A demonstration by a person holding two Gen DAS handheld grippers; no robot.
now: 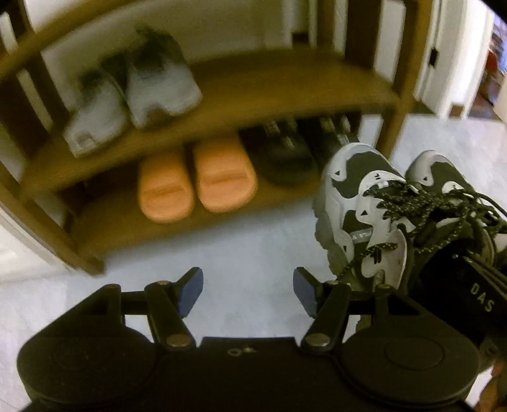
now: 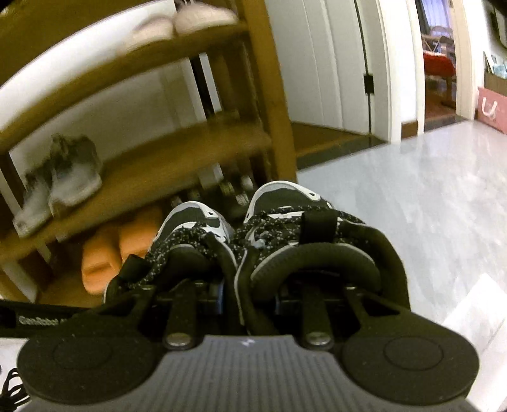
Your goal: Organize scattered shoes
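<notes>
My right gripper point(image 2: 248, 294) is shut on a pair of black-and-white sneakers point(image 2: 253, 222), pinching their inner collars together and holding them above the floor in front of the wooden shoe rack point(image 2: 177, 152). The pair also shows at the right of the left wrist view point(image 1: 374, 206). My left gripper point(image 1: 247, 291) is open and empty over the pale floor, left of the sneakers.
On the rack, white sneakers point(image 1: 133, 92) sit on the middle shelf. Orange slides point(image 1: 196, 177) and black slides point(image 1: 285, 152) sit on the bottom shelf. Another pale pair point(image 2: 190, 19) is on a higher shelf. A doorway and pink bag point(image 2: 491, 107) lie right.
</notes>
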